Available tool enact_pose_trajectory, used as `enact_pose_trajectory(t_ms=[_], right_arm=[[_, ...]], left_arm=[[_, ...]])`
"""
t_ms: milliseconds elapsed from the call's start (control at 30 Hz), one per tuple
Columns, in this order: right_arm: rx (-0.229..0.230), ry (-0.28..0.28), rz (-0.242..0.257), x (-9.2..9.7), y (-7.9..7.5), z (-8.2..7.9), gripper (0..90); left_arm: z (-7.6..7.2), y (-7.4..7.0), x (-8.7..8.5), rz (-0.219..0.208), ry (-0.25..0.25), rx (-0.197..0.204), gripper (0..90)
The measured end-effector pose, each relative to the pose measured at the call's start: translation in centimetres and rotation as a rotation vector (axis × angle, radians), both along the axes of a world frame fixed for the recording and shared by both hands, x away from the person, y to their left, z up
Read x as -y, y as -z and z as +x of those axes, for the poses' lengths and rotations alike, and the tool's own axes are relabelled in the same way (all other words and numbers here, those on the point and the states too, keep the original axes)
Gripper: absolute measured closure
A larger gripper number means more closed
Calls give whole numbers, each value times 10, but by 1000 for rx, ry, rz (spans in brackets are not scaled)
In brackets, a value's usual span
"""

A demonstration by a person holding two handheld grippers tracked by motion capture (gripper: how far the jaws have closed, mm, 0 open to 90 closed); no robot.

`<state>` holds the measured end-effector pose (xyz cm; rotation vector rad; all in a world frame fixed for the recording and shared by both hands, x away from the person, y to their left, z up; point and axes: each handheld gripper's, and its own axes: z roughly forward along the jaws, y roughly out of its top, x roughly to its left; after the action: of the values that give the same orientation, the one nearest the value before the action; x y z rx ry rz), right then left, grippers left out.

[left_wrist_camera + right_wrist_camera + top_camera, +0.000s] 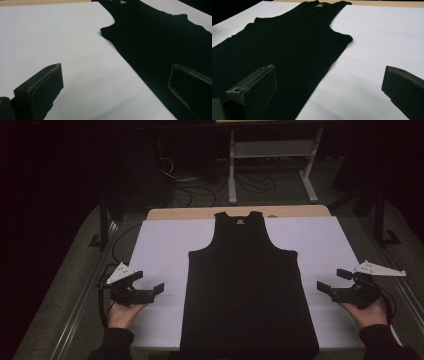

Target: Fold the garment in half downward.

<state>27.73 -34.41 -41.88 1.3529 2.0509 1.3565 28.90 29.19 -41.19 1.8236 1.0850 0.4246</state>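
From the high view, my left tongs (150, 282) and right tongs (332, 280) hover at either side of the black top (248, 285), which lies flat between them on the white sheet (160, 245), neck away from me. Both sets of jaws stand wide apart, holding nothing.

In the left gripper view, the top (160, 42) lies ahead and toward my right jaw, its side edge running between the jaws.

In the right gripper view, the top (287, 45) spreads ahead and under my left jaw. I judge it light, soft and limp; I would pinch the side edges or the hem corners, thin fabric only.
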Motion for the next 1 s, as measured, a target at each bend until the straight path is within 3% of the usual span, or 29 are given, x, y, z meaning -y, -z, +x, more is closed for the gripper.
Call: enact_pose_trajectory(t_ms=[733, 1000], right_arm=[[36, 5, 3, 1, -8, -3, 0], [32, -10, 4, -1, -10, -1, 0]], left_arm=[[-3, -1, -1, -15, 15, 11, 0], [-1, 0, 2, 6, 28, -1, 0]])
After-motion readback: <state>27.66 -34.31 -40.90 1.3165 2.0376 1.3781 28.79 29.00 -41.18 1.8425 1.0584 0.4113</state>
